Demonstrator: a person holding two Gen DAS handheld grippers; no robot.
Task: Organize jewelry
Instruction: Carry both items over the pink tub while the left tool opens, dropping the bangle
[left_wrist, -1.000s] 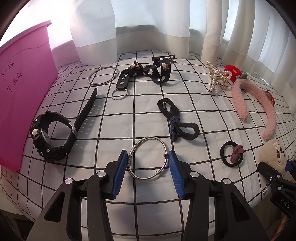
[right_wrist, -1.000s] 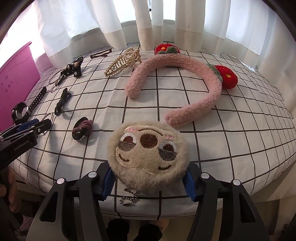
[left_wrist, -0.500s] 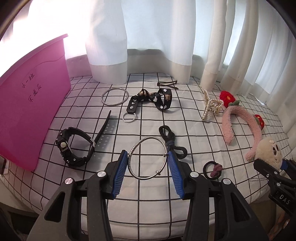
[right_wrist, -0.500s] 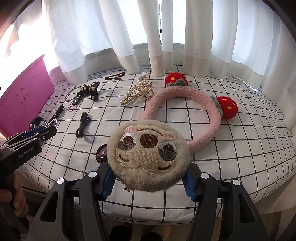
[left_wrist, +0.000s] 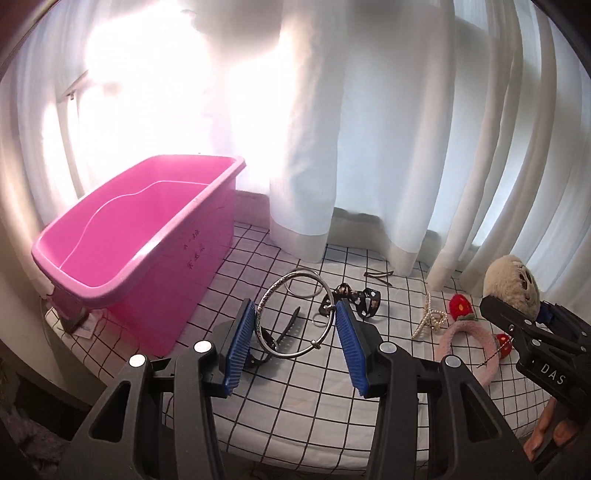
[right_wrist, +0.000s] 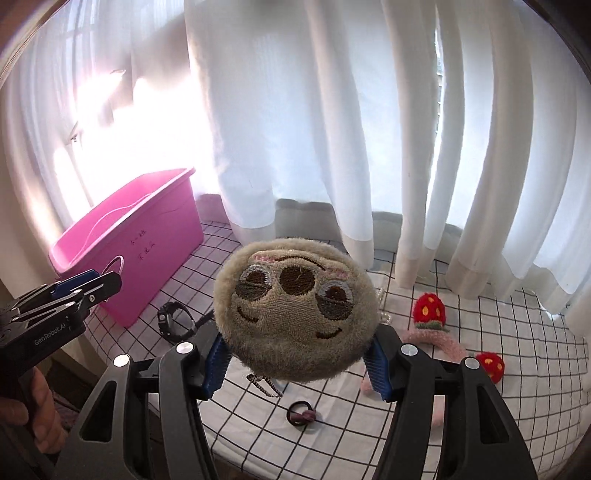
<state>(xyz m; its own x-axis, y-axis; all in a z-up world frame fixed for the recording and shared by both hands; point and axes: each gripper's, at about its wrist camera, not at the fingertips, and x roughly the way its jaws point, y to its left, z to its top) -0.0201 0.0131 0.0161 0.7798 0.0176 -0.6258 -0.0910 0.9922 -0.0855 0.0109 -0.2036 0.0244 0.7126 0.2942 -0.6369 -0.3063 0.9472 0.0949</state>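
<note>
I have both hand-held grippers loaded and clear of the counter (left_wrist: 303, 402), so the step in hand looks like the carry to the pink bin (left_wrist: 110, 236), which stands open and seems empty as far as I can see inside.

My left hand-held gripper (left_wrist: 295, 332) pinches the silver bangle (left_wrist: 295, 317) across its width, blue pads pressing on either side of the ring, which stands tilted just to the right of the pink bin and lower than its rim. My right hand-held gripper (right_wrist: 297, 360) pinches the plush sloth charm (right_wrist: 295, 306) by its furry sides, face toward the camera, its bead chain (right_wrist: 264, 384) dangling below; it hangs well to the right of the pink bin.

Left lying to the right of the pink bin are the black watch (right_wrist: 175, 319), a second silver ring (left_wrist: 306, 286), the black patterned bow (left_wrist: 351, 297), a pearl hair claw (left_wrist: 428, 317), the pink fuzzy headband (left_wrist: 465, 341) and a hair tie (right_wrist: 301, 413).

Next, I judge, each load needs to travel left and over the pink bin's rim before the pads let go; the dangling chain could snag on that rim.
</note>
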